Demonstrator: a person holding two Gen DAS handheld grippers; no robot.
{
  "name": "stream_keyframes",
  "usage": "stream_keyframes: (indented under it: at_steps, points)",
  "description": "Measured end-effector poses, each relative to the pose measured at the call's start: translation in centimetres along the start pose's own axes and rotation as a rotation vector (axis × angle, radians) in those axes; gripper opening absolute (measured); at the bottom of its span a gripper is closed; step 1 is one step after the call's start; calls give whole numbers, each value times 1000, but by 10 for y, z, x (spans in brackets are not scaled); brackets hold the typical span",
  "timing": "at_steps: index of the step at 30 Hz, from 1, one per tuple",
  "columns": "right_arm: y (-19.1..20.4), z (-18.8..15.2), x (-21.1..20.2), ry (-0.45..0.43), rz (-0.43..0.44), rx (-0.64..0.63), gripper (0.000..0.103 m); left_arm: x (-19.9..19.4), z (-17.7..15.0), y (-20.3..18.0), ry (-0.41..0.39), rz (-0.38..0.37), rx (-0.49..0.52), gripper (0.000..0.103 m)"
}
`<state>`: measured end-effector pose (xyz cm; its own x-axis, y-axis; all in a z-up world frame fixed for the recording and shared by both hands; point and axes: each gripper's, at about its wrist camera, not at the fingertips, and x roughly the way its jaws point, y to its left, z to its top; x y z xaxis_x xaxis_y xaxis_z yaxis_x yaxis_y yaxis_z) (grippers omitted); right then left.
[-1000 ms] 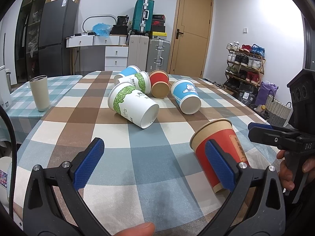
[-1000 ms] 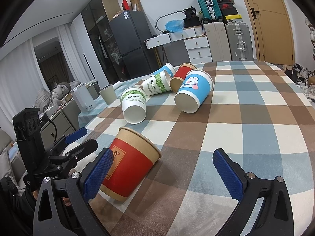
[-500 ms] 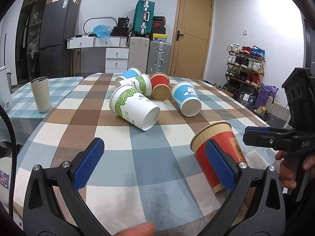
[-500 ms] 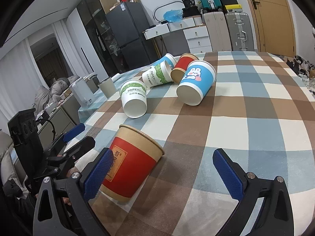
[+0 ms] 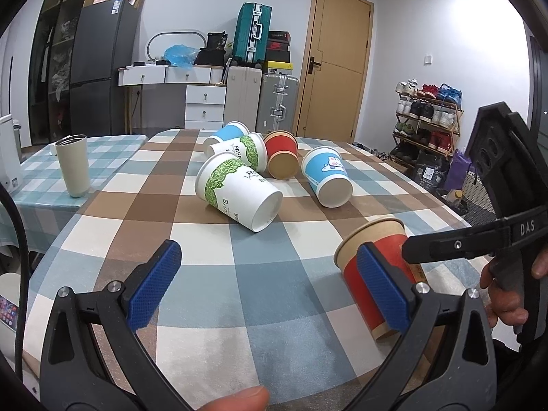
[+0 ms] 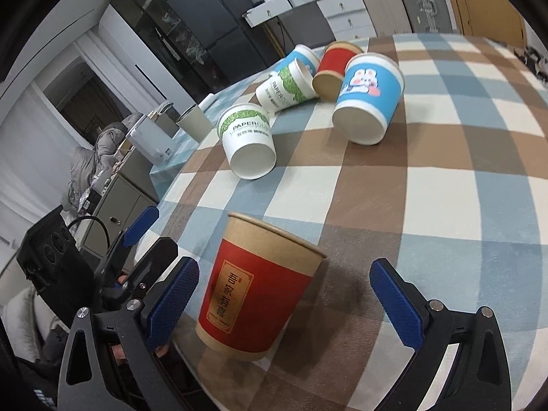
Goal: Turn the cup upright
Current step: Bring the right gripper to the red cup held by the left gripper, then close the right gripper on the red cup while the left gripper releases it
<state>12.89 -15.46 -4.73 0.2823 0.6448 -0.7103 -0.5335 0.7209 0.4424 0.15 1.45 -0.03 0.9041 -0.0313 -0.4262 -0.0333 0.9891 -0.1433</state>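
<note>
Came closer over the last second. Right gripper [image 6: 284, 298] wide open around the red cup [image 6: 253, 287], low in frame, still tipped, not grabbed. Left gripper [image 5: 270, 284] open, empty. Ready to squeeze.

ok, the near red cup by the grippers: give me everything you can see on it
The near red cup looks like paper: kraft-brown rim and base bands, a red sleeve with a gold panel of Chinese characters. It lies on its side on the checked tablecloth near the table's front edge, mouth toward the other cups, base toward the grippers. The interior is not visible. It sits between the open fingers of the right gripper, neither pad clearly touching. In the left wrist view the left gripper's right pad overlaps it; contact is unclear.
</note>
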Motion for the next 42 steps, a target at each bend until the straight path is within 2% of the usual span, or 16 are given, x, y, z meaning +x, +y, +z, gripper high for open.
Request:
stream_keyframes:
  at_steps: [11,13,16,21,26,29,33,37,42]
  points:
    - [-20,16,20,158,128,136,85,0,0,2,-1,1,-4,102]
    - [-21,17,21,175,158,147,77,0,-1,2,-1,-1,-4,102]
    - [-22,18,20,185,191,153,70,0,-1,2,-1,-1,-4,102]
    - [-16,18,16,158,192,120,67,0,-1,2,-2,0,-3,102]
    - [4,16,-6,19,67,-29,67,0,-1,2,-1,1,-5,102]
    - [21,11,-17,-94,-49,-151,67,1,-3,3,1,5,-6,102]
    - [34,7,-17,-212,-191,-245,66,2,-4,3,3,8,-7,102]
    - [37,6,-11,-291,-250,-280,66,2,-5,3,4,11,-10,102]
    - [44,13,4,-311,-269,-304,66,3,-5,5,5,18,-18,102]
